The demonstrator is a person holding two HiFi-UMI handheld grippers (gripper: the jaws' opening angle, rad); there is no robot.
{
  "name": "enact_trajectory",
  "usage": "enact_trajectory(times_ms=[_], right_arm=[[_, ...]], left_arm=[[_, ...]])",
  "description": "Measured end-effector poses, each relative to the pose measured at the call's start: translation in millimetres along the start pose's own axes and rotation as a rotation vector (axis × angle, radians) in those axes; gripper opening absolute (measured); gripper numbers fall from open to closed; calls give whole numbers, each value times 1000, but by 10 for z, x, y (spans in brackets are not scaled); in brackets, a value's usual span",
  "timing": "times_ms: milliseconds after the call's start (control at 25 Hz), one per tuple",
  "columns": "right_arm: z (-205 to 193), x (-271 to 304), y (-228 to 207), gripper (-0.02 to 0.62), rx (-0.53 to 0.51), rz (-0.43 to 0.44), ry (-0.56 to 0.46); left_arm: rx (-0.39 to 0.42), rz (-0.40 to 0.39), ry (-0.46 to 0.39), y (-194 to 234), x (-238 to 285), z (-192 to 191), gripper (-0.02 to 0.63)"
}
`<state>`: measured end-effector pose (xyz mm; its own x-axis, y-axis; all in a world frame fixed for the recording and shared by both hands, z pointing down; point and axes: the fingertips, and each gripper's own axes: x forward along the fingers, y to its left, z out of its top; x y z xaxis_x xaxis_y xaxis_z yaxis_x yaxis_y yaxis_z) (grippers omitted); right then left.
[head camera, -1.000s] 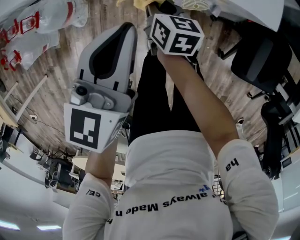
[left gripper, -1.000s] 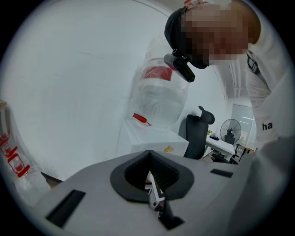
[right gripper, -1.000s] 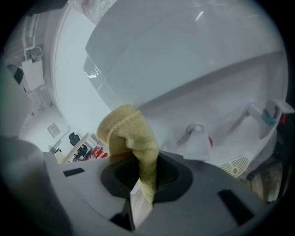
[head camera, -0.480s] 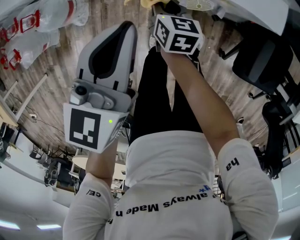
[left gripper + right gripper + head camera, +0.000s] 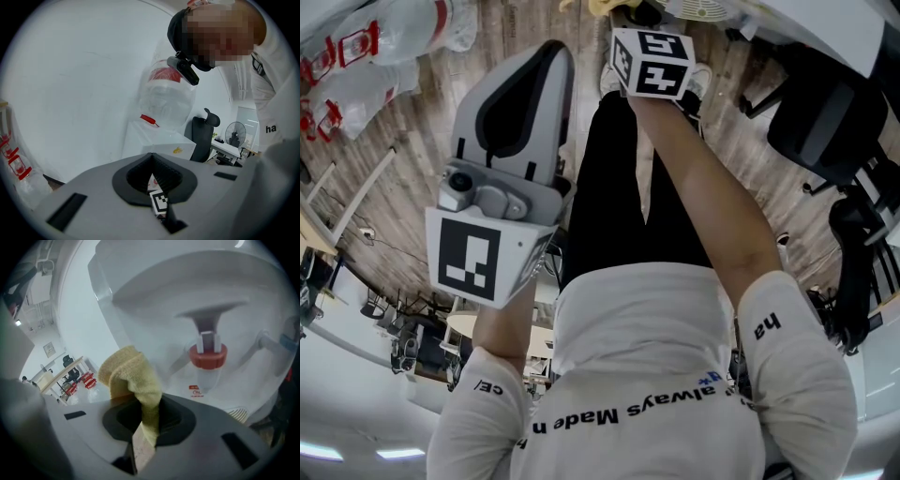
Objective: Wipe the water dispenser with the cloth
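Note:
My right gripper (image 5: 148, 403) is shut on a yellow cloth (image 5: 132, 372), which bunches up above the jaws close to the white front of the water dispenser (image 5: 154, 301). A red tap (image 5: 207, 355) hangs just right of the cloth, and a blue tap (image 5: 287, 340) shows at the far right. In the head view only the right gripper's marker cube (image 5: 652, 62) and a scrap of the cloth (image 5: 602, 6) show. My left gripper (image 5: 151, 159) is shut with nothing in it, raised away from the dispenser, whose bottle (image 5: 165, 96) and white cabinet (image 5: 157, 140) show in its view.
A drip grille (image 5: 236, 414) sits below the taps. A black office chair (image 5: 825, 108) stands on the wooden floor to the right. Plastic bags (image 5: 366, 47) lie on the floor at the left. A fan (image 5: 235, 135) and a desk stand behind the dispenser.
The right gripper's marker cube has moved a little farther out, toward the top of the head view. The left gripper has stayed where it was.

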<state>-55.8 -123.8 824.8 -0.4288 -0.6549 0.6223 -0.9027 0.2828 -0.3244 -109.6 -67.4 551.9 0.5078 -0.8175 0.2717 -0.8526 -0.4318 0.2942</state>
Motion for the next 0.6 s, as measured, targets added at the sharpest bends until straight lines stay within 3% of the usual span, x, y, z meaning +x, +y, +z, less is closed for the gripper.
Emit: enact_trajectory(times_ms=[600], right_arm=[[-360,329,-166,64,-120,-28,74]], left_arm=[[3,-17,21,145,22,-88,18]])
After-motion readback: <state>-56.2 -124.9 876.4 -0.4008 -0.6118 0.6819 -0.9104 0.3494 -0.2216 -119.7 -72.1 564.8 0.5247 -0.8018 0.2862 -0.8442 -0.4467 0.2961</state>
